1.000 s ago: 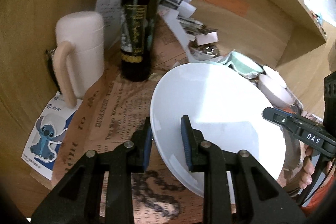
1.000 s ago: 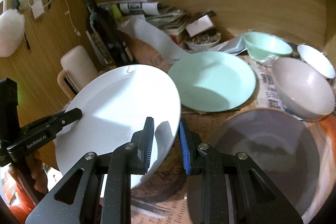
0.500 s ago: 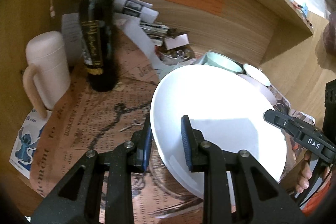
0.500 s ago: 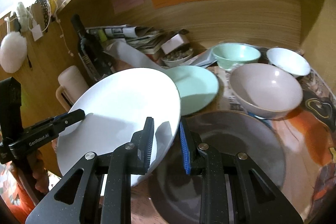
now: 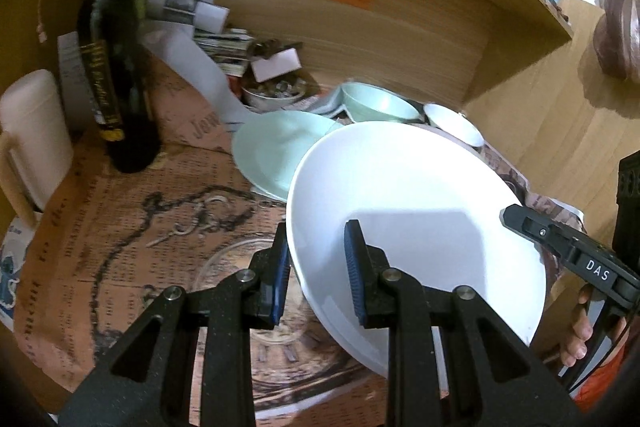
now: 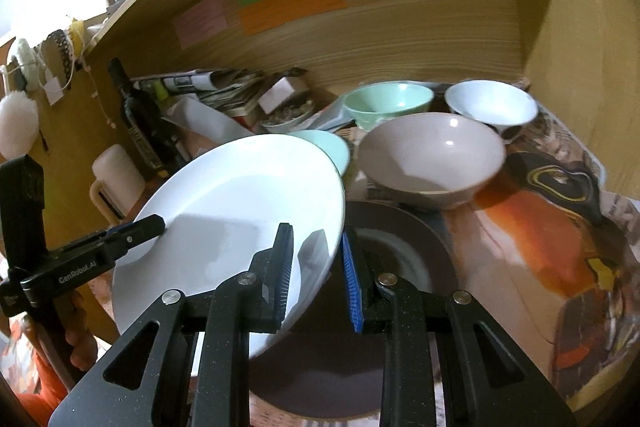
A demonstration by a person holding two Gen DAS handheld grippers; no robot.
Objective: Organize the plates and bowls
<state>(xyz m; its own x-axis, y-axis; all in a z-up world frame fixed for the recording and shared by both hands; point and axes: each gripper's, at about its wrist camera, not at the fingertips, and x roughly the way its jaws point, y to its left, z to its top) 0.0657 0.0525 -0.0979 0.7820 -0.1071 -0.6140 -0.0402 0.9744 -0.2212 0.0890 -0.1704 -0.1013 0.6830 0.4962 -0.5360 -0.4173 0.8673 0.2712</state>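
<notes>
A cluttered wooden alcove, its worktop (image 5: 120, 219) papered over with old newsprint, holds a wine bottle (image 5: 110, 67), a mug and scattered crockery. The white plate (image 5: 408, 211) hangs tilted above it, each rim clamped by a pair of jaws: left gripper (image 5: 316, 263) one side, right gripper (image 6: 318, 275) the other (two grips steady something wide and slippery). Below waits the dark plate (image 6: 404, 259), probably its stack, beside the beige bowl (image 6: 432, 155).

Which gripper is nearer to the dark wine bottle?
Left. The left gripper holds the white plate's bottle-side edge; the wine bottle stands beyond it. The right gripper grips the opposite edge.
</notes>
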